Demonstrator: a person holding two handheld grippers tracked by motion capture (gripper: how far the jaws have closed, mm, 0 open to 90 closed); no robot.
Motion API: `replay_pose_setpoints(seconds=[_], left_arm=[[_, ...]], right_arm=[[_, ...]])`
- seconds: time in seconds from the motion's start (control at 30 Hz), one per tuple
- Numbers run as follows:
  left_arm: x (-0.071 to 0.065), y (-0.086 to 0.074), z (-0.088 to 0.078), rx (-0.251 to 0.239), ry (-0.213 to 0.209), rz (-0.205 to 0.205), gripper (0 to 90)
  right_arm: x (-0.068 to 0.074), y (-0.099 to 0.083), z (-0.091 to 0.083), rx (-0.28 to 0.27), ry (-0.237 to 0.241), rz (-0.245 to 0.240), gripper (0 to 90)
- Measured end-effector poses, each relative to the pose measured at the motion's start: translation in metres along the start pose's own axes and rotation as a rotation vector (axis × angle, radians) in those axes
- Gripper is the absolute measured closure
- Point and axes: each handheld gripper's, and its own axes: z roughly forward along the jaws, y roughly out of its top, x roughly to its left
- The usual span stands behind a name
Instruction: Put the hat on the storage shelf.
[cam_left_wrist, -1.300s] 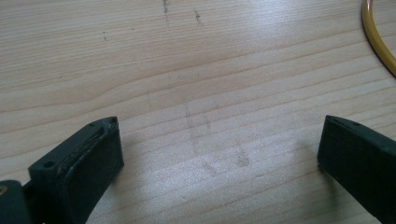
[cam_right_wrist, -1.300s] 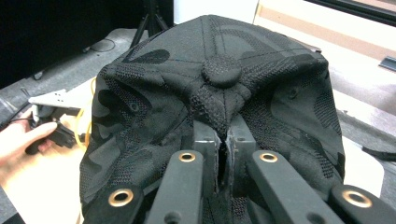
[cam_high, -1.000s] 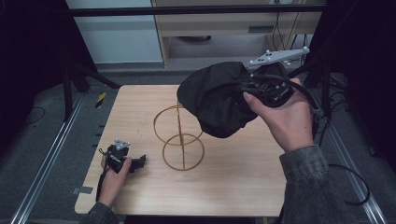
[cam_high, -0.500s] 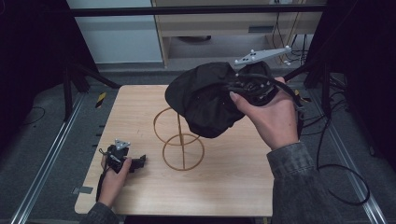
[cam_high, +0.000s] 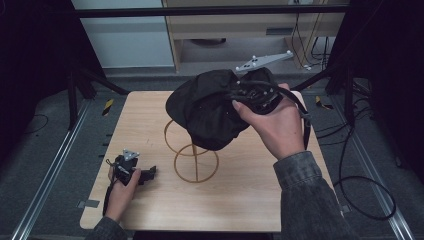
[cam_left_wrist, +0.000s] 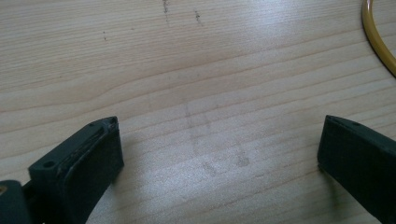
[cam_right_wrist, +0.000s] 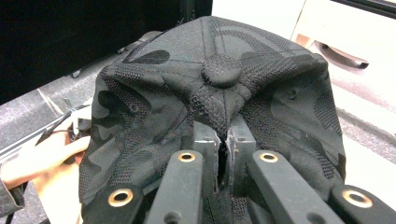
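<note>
Grey denim sleeve (cam_high: 307, 195), black tongs (cam_right_wrist: 223, 163), brass rivets, grey three-cornered plate (cam_high: 264, 61)

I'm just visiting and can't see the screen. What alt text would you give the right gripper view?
A black camouflage-patterned cap is pinched in the shut right gripper, its crown button facing the camera. The person's other hand shows at lower left, and pale cabinets stand behind.
</note>
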Motion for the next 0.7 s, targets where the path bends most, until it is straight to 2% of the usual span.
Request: replay_pose_setpoints(seconds=[0.7], left_arm=[[0.0, 0.0, 0.0, 0.001, 0.0, 0.0, 0.0]], right_arm=[[0.009, -0.004, 0.026, 0.02, 0.049, 0.008, 85.6]])
